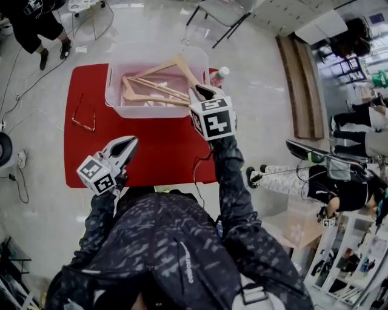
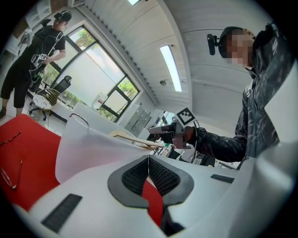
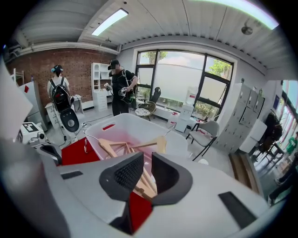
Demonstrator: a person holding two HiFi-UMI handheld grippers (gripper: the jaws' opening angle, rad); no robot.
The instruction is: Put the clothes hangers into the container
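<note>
A white plastic container point(image 1: 114, 104) stands at the far side of the red table point(image 1: 163, 151). Several wooden hangers point(image 1: 154, 91) lie inside it, one leaning up against the far rim. My right gripper point(image 1: 204, 91) hovers at the container's near right corner. In the right gripper view its jaws point(image 3: 147, 161) stand a narrow gap apart with nothing pressed between the pads; the hangers point(image 3: 120, 148) and container point(image 3: 122, 123) show beyond them. My left gripper point(image 1: 130, 143) hangs over the table's near left, its pads point(image 2: 149, 161) shut together and empty.
A thin wire hanger point(image 1: 82, 118) lies on the red table left of the container. A bottle with a red cap point(image 1: 219, 75) stands by the container's right side. People stand at the far left point(image 1: 36, 24) and sit at the right point(image 1: 327, 181); a chair point(image 1: 221, 15) is behind.
</note>
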